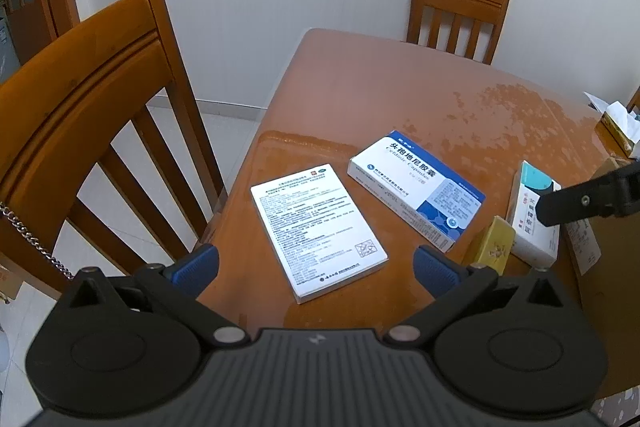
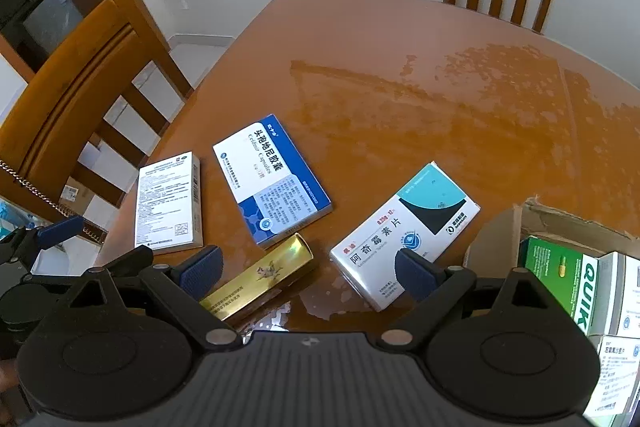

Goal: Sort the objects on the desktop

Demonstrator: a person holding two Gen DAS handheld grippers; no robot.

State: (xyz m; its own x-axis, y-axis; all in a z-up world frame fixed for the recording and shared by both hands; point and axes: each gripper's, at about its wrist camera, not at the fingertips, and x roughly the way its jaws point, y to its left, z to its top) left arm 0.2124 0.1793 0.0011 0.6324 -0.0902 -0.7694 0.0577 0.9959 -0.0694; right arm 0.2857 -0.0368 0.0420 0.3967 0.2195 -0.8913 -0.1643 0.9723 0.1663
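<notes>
Gold foil wraps the long flat carton (image 2: 260,277) lying on the brown wooden counter (image 2: 400,87), its long axis slanting up to the right, directly under the right tool (image 2: 308,273), whose blue-padded jaws stand wide apart and empty. The white-and-teal tablet box (image 2: 404,235) lies just right of the carton. The left tool (image 1: 316,267), likewise spread empty, is farther off.
</notes>
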